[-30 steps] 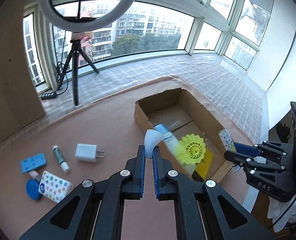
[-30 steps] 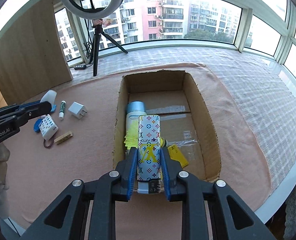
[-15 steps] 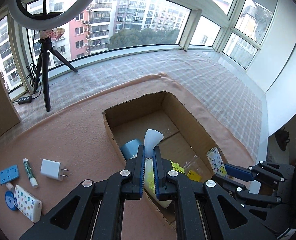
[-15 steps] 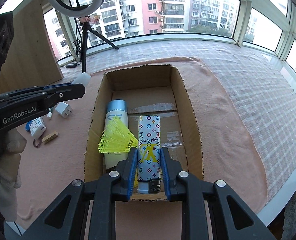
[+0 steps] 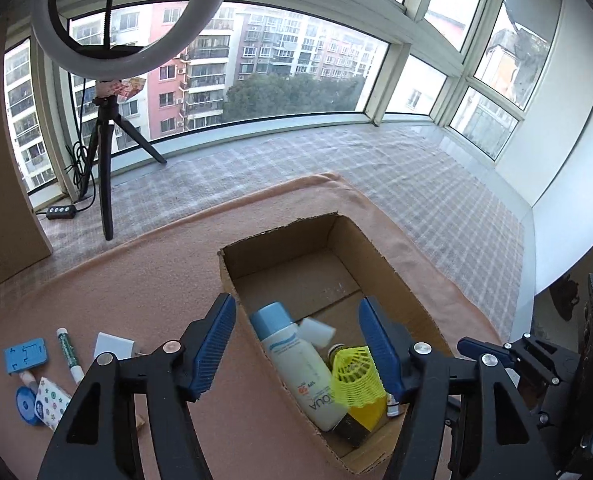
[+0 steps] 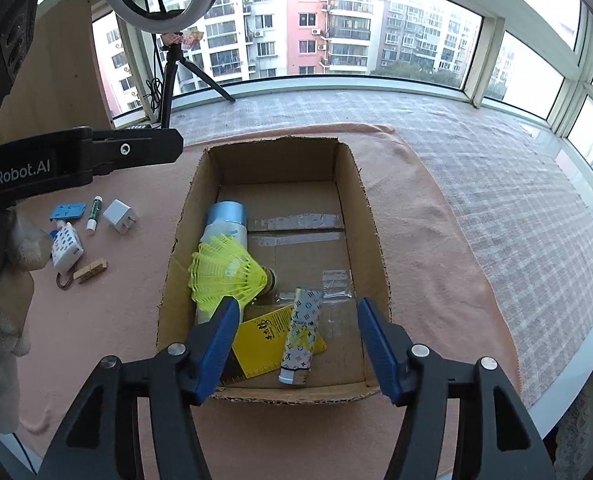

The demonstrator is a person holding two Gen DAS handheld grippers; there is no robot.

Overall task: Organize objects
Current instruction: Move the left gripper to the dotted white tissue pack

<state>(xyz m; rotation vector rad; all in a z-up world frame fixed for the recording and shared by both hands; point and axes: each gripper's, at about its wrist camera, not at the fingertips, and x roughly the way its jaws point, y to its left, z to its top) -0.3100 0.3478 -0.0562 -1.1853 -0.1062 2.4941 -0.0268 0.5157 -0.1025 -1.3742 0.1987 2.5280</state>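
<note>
Both the left gripper [image 5: 296,344] and the right gripper [image 6: 292,344] are standing open (jaws just opening) over the cardboard box [image 6: 348,184], releasing the white cap [image 5: 316,330] and patterned tube [image 6: 302,334] inside, so they should be lifting straight up.

A curved bay of tall windows [image 5: 296,80] fills the upper frame, white frames dividing views of pink and grey apartment blocks [image 6: 320,24] and trees. Daylight comes in soft and even. Below runs a wide sill under checked cloth [image 5: 436,200]. At upper left a ring light [image 5: 132,20] stands on a black tripod [image 5: 106,168], beside a wooden panel [image 6: 64,88]. A white wall [image 5: 576,152] closes the right.
</note>
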